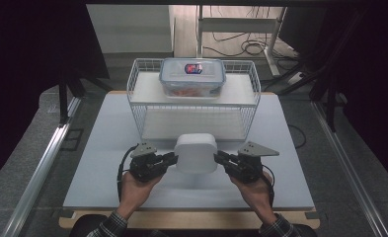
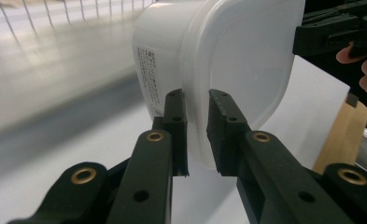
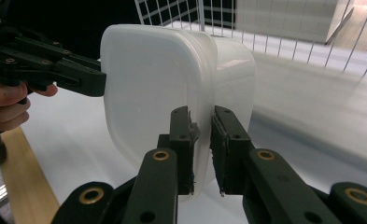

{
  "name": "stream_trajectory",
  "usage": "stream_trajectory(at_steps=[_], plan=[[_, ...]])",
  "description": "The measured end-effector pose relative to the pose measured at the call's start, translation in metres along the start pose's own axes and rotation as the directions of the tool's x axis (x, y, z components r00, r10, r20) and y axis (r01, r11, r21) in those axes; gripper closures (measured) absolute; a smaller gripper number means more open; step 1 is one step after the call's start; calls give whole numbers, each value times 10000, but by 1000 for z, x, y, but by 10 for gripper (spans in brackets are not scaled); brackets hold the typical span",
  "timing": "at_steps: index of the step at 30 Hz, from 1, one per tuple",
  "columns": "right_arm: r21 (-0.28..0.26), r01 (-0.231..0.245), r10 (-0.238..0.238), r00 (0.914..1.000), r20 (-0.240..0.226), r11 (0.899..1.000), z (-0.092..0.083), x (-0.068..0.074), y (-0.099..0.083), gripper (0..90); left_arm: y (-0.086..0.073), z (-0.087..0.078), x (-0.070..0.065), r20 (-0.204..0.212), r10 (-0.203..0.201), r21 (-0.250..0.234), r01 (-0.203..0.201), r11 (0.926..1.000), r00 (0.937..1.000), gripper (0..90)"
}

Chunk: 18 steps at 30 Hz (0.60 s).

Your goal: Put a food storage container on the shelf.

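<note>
Two grippers carry one white tub [image 1: 196, 153] between them, in front of the wire rack [image 1: 137, 101] on the white table [image 1: 97, 163]. Left gripper [image 1: 172, 158]: jaws nearly closed, pinching the tub's rim lip at its left side — the left gripper view shows both pads flat on the lip, with the printed label on the tub wall just beyond. Right gripper [image 1: 218, 157]: jaws likewise nearly closed on the rim lip at the opposite side. The step in hand appears to be a two-handed lift of the tub toward the rack. To do it well, keep both grips level with each other so the tub does not tilt, move both hands at one pace, and avoid pulling outward — the thin lip could slip from the pads. Clear the rack's front wire edge before moving forward; the lower shelf looks free. Count, left to right: one left gripper, one tub, one right gripper; behind them one rack, and on its top shelf one clear lidded box [image 1: 192, 77] holding orange contents.
</note>
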State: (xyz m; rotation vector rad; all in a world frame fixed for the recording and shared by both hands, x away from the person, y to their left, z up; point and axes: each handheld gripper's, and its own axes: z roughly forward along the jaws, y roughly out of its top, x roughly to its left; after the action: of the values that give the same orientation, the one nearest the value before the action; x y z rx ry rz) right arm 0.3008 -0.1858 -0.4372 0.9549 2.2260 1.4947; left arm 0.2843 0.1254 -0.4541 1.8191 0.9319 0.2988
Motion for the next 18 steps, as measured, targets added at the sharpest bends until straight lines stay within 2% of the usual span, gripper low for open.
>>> stream_trajectory(at_steps=[8,18], plan=[[-526,476,-468,9988,169,9975,-3,2,22,786,21,-11,-2,-390,452,-555,-473,9973,9982,787],[-956,825,-796,9963,335,9920,-4,1,45,785,45,-20,-2,-748,881,-964,-951,9908,9933,788]])
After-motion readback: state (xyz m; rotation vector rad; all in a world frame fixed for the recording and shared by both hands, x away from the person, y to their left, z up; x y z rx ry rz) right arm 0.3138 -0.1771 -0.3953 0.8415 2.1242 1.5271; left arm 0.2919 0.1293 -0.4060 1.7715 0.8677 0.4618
